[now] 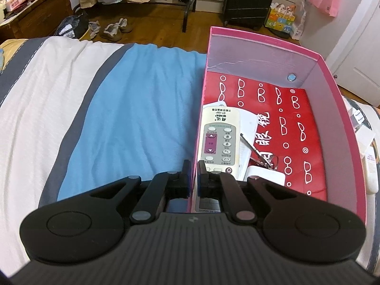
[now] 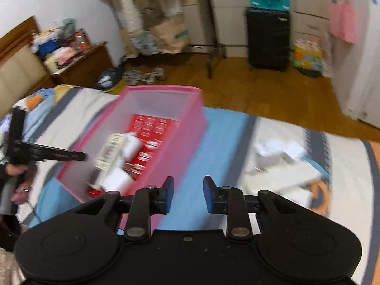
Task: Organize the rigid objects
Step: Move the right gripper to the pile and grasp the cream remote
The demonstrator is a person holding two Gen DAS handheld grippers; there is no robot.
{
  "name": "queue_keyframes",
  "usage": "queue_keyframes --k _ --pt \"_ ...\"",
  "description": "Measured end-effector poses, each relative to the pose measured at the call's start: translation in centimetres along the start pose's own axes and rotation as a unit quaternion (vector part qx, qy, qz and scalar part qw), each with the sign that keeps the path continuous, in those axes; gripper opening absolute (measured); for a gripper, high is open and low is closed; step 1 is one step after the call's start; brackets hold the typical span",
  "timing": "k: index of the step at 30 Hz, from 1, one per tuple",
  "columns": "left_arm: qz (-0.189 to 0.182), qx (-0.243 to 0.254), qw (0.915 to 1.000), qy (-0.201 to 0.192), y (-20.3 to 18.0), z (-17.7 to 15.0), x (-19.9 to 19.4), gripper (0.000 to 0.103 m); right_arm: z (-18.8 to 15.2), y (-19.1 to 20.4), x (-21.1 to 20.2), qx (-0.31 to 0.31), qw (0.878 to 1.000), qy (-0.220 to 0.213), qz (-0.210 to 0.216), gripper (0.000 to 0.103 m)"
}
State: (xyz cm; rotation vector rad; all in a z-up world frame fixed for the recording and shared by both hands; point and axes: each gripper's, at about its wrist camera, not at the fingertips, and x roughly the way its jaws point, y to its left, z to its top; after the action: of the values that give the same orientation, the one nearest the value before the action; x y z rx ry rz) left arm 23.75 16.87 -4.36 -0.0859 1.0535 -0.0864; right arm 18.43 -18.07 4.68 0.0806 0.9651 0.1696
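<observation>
Ahead of my left claw: pink box [image 1: 337, 109], red white-spectacle-patterned lining [image 1: 296, 128], cream remote [image 1: 217, 137]; blue-white-grey striped bedspread [image 1: 118, 109] left.

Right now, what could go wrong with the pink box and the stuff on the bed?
1. The left tool is shut on the thin wall of the box; a tug could tip it and spill the remote.
2. The right tool is open and empty, and its view is blurred; reaching fast for the white things on the bed might mean a missed grab.
</observation>
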Motion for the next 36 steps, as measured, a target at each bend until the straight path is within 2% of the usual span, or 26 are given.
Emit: queue_keyframes --k 4,9,11,14,18,22,25,29,33,36 --pt "0.001 -0.003 1.0000 0.003 0.1 0.0 -0.1 0.004 -1.8 -4.5 1.4 0.054 0.998 0.011 -0.019 0.045" --pt "0.007 0.002 0.9999 0.008 -0.1 0.0 0.2 0.005 -3.9 -8.5 4.5 0.094 0.994 0.043 -0.045 0.045" --pt "0.007 -0.001 0.9999 0.008 -0.1 0.0 0.2 0.005 -4.2 -10.0 5.5 0.129 0.989 0.057 -0.047 0.045" --pt "0.002 -0.010 0.9999 0.009 0.2 0.0 0.2 0.005 -4.5 -11.8 6.3 0.169 0.983 0.058 -0.047 0.045" --pt "-0.001 -0.008 0.9999 0.012 0.3 -0.1 0.4 0.005 -5.0 -13.0 7.0 0.194 0.978 0.063 -0.048 0.047" --pt "-0.003 -0.008 0.9998 0.016 0.3 0.0 0.7 0.005 -5.2 -12.8 7.4 0.178 0.978 0.074 -0.084 0.048" --pt "-0.002 -0.006 0.9998 0.017 0.2 0.0 0.9 0.005 -5.4 -13.6 7.6 0.195 0.974 0.076 -0.081 0.049" --pt "-0.002 -0.007 0.9998 0.019 0.3 0.0 1.0 0.005 -5.4 -14.6 8.2 0.209 0.972 0.078 -0.077 0.055" --pt "0.001 -0.004 0.9998 0.020 0.1 0.0 1.1 0.005 -5.4 -15.1 9.6 0.226 0.968 0.091 -0.057 0.066" --pt "0.001 -0.003 0.9998 0.021 0.1 0.0 1.2 0.005 -5.4 -14.0 10.2 0.197 0.974 0.093 -0.063 0.074"
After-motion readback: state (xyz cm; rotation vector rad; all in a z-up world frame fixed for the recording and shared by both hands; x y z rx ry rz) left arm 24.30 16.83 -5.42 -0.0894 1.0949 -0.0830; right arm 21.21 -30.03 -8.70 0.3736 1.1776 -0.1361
